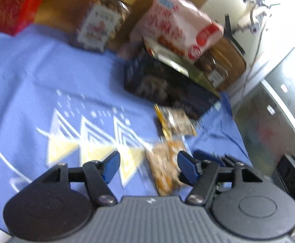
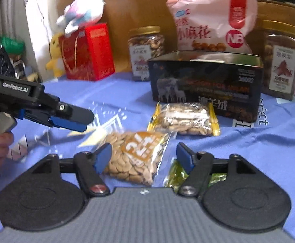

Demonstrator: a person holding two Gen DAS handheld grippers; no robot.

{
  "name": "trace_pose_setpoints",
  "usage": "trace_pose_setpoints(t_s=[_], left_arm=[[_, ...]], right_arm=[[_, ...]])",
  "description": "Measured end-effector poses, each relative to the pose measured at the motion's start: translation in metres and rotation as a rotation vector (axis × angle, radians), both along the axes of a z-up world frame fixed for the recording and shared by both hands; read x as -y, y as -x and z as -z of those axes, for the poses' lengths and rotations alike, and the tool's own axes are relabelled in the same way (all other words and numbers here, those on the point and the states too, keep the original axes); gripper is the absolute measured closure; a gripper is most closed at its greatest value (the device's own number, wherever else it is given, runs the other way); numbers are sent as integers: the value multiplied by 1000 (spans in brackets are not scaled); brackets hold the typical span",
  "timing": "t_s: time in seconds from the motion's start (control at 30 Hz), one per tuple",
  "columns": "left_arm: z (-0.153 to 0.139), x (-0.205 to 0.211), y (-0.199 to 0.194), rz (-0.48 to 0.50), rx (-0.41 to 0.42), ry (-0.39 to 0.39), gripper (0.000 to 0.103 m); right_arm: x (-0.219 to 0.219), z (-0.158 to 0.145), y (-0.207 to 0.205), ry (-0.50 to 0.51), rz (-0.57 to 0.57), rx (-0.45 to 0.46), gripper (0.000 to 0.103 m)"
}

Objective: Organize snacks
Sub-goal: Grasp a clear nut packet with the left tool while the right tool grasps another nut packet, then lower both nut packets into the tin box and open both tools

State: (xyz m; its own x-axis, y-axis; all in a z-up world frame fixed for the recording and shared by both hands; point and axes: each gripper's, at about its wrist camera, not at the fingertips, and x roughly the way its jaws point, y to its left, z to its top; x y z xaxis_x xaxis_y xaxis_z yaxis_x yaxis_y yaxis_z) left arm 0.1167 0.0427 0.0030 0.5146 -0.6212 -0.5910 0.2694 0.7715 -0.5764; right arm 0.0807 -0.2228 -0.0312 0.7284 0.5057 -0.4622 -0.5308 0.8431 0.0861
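Observation:
A clear seed packet with an orange label [image 2: 135, 156] lies flat on the blue cloth [image 2: 258, 151], between the fingers of my right gripper [image 2: 143, 158], which stands open around it. A green packet [image 2: 174, 175] peeks out under its right finger. Beyond lies a gold-edged seed packet [image 2: 184, 119]. My left gripper [image 1: 149, 167] is open just above the cloth, the orange-label packet [image 1: 165, 170] by its right finger; this view is blurred. In the right wrist view the left gripper [image 2: 74, 121] comes in from the left, held by a hand.
A black box [image 2: 206, 85] carries a pink snack bag [image 2: 212, 22], with a nut jar [image 2: 146, 48] on its left and another [image 2: 281, 60] on its right. A red gift bag [image 2: 88, 54] and plush toys [image 2: 82, 10] stand at the back left.

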Motion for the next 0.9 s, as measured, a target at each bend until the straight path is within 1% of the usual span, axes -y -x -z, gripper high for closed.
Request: trace_pose_setpoints(t_s=[0.03,0.1,0.13,0.17,0.2,0.23,0.27,0.3,0.33,0.37,0.4,0.43,0.5,0.6,0.73,0.83,0.9], left_arm=[[3,5,0,13,3,-5,38],[4,15,4,18,43,-30,37],[4,20,5,24,59,-42,35],[3,24,7,24,75,-59,35],[3,28,9,27,92,-79,36],[3,30,12,26,107,-96,36],[3,30,13,23,112,-95,36],[3,28,13,19,110,-81,37],[3,24,13,12,100,-58,41],[3,21,13,4,90,-46,43],[3,19,13,-3,91,-41,47],[1,17,14,-8,98,-38,48],[-4,16,14,-14,114,-25,48],[-20,19,10,-21,150,-13,48],[-57,29,0,-15,256,-31,48],[-83,42,-11,4,337,-47,48],[-96,53,-20,22,388,-57,48]], right_arm=[[-1,3,-1,12,-9,-11,30],[-3,4,-5,23,-18,-32,31],[-4,5,-6,19,-28,-38,32],[-5,5,-5,10,-44,-43,42],[-6,5,-3,-4,-56,-38,57],[-8,5,-1,-9,-67,-31,58],[-12,5,3,6,-65,-8,61],[-15,5,6,23,-63,13,65],[-16,5,8,32,-60,33,70],[-16,4,10,33,-50,45,78],[-14,3,10,19,-42,50,82],[-11,1,8,-3,-37,51,83],[-7,-2,7,-47,-28,59,84],[-6,-10,8,-67,-4,96,84],[-4,-32,7,-86,26,184,84],[-2,-48,-3,-76,54,250,84],[2,-54,-12,-69,78,273,84]])
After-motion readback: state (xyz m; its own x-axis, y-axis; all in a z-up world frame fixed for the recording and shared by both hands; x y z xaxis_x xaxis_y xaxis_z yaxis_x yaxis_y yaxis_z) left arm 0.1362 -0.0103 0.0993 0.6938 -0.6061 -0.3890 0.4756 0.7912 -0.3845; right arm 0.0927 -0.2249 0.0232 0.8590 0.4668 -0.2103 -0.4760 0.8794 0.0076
